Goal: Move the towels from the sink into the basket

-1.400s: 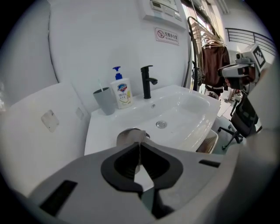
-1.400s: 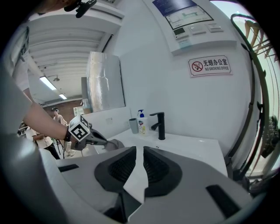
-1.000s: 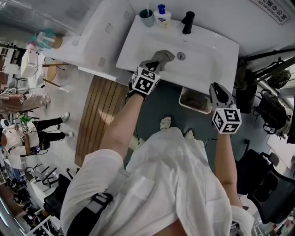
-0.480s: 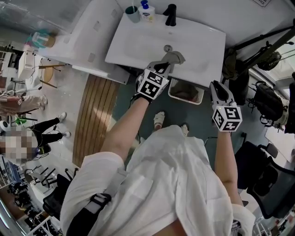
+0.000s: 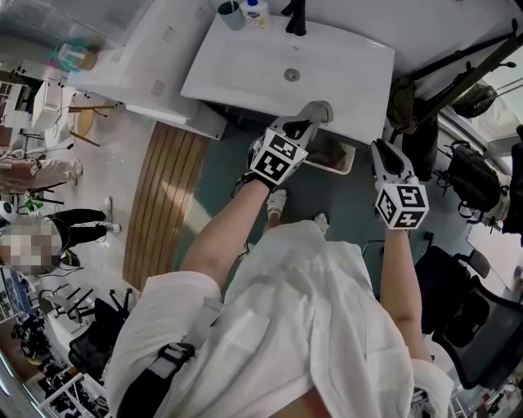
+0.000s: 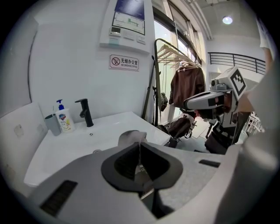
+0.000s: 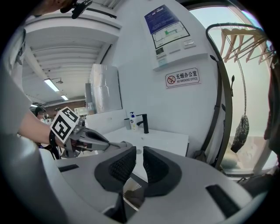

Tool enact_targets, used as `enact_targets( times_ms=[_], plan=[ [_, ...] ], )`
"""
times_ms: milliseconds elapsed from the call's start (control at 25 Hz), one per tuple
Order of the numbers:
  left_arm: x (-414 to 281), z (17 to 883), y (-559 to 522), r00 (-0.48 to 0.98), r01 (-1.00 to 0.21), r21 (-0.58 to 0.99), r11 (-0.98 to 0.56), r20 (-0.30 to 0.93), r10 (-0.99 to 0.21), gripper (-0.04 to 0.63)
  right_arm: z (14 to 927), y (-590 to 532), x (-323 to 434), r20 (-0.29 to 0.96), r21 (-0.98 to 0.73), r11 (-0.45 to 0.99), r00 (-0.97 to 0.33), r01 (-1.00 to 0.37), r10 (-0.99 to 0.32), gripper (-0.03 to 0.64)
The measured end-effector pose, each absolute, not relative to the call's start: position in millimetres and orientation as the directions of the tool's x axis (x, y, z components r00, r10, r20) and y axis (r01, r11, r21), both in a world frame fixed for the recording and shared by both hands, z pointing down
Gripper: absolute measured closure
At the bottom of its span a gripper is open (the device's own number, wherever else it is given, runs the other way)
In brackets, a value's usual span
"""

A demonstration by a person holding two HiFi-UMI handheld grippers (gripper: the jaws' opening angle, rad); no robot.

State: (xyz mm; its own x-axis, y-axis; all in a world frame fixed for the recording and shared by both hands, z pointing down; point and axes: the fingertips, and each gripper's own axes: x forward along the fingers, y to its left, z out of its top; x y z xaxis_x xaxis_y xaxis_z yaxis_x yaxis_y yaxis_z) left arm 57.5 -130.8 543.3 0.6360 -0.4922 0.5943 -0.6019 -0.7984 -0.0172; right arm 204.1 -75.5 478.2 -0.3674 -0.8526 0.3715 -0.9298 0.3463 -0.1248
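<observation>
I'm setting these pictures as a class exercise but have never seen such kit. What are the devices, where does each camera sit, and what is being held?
There is no robot: a person holds a two-jaw tool in each hand. The downward picture comes from a camera on the person's head; the other two come from cameras riding on each tool, looking along its jaws. The left hand-held gripper is shut on a grey towel, above the front edge of the white sink, close to the basket below. The right hand-held gripper is slightly open and empty. A soap bottle, a cup and a black tap stand at the sink's back.
</observation>
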Motion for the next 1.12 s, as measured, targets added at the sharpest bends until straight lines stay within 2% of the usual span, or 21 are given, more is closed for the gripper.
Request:
enact_targets(
  times_ms=[400, 800, 1120],
  plan=[
    [70.6, 543.4, -90.0, 0.652, -0.602, 0.008, -0.798, 0.582, -0.486, 0.577, 478.6, -54.3, 207.1, 0.362, -0.128, 0.372, -0.393, -0.919, -0.845, 0.555],
    [79.6, 563.6, -66.6, 0.648, -0.582, 0.033, -0.812, 0.622, -0.440, 0.577, 478.2, -45.6, 209.4, 0.359, -0.125, 0.367, -0.387, -0.922, -0.849, 0.555],
    [78.1, 610.3, -66.4, 0.615, -0.562, 0.063, -0.824, 0.698, -0.366, 0.577, 485.8, -46.0, 214.5, 0.371, -0.130, 0.341, -0.364, -0.931, -0.854, 0.555]
  ],
)
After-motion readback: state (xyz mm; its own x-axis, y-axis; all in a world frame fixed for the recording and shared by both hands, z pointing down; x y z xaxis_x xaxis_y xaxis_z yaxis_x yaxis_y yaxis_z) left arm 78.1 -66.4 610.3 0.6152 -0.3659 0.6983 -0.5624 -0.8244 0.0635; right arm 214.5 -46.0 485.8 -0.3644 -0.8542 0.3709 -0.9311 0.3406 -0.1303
